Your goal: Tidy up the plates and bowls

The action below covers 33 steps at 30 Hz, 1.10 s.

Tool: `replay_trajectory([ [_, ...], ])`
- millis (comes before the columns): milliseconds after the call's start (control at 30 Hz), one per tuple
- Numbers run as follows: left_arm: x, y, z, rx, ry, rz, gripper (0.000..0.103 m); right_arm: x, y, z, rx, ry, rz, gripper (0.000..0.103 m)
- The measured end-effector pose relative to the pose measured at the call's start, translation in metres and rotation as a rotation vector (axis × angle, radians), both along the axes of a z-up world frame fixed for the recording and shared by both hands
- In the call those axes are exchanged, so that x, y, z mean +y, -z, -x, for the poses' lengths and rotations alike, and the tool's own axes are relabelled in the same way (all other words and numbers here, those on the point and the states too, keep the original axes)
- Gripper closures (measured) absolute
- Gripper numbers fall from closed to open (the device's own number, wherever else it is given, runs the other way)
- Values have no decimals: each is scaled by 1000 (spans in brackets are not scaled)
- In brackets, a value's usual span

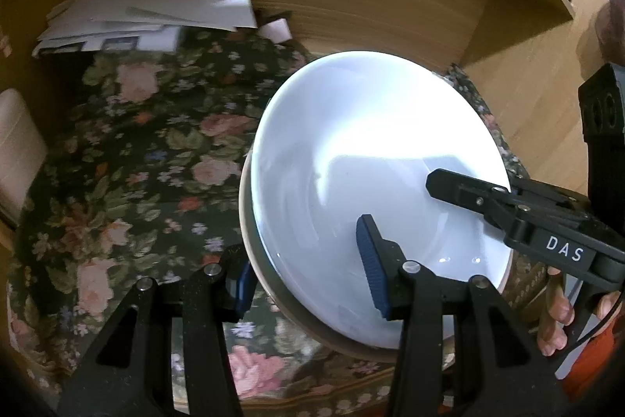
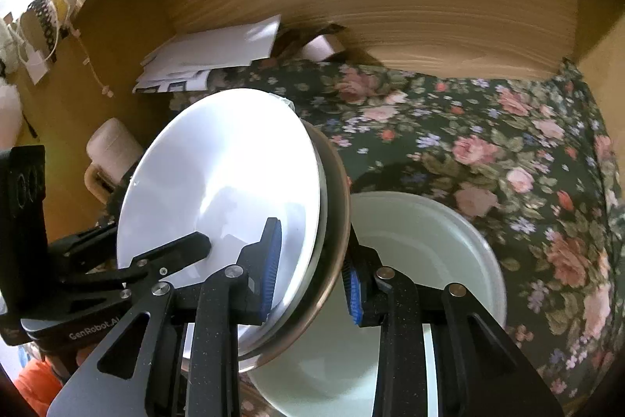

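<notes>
A tilted stack hangs over the floral cloth [image 1: 136, 151]: a white plate [image 1: 371, 151] lying in a wider brown-rimmed dish [image 1: 250, 253]. My left gripper [image 1: 308, 272] is shut on the stack's near rim, one blue pad inside the white plate and the other under the brown dish. Over the plate's right side reaches a finger of the right gripper [image 1: 449, 182]. In the right wrist view my right gripper [image 2: 312, 276] clamps the same white plate [image 2: 226, 174] and brown dish [image 2: 340, 182]. Below it sits a pale bowl [image 2: 422, 253], partly hidden.
Loose white papers [image 1: 148, 18] lie at the back against the wooden wall [image 1: 390, 10]. A cream roll [image 2: 113, 143] stands at the cloth's left edge. A person's fingers [image 1: 554, 319] hold the right gripper's handle. The floral cloth [image 2: 508, 143] stretches to the right.
</notes>
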State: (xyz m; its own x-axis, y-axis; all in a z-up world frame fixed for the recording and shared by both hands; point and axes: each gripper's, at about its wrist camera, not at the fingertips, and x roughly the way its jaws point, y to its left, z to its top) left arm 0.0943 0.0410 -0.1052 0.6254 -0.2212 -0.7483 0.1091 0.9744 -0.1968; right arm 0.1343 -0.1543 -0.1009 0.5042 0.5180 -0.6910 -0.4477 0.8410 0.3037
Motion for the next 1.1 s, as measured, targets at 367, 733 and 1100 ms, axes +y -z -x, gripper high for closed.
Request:
replay_trajectory([
  [367, -36, 10, -11, 35, 74, 0, 56, -39, 12, 5, 35, 67, 1, 76],
  [733, -65, 23, -25, 90, 119, -19, 56, -63, 33, -1, 101, 105, -26, 76],
  [1100, -67, 22, -29, 60, 117, -25, 57, -70, 35, -4, 75, 84, -62, 71],
])
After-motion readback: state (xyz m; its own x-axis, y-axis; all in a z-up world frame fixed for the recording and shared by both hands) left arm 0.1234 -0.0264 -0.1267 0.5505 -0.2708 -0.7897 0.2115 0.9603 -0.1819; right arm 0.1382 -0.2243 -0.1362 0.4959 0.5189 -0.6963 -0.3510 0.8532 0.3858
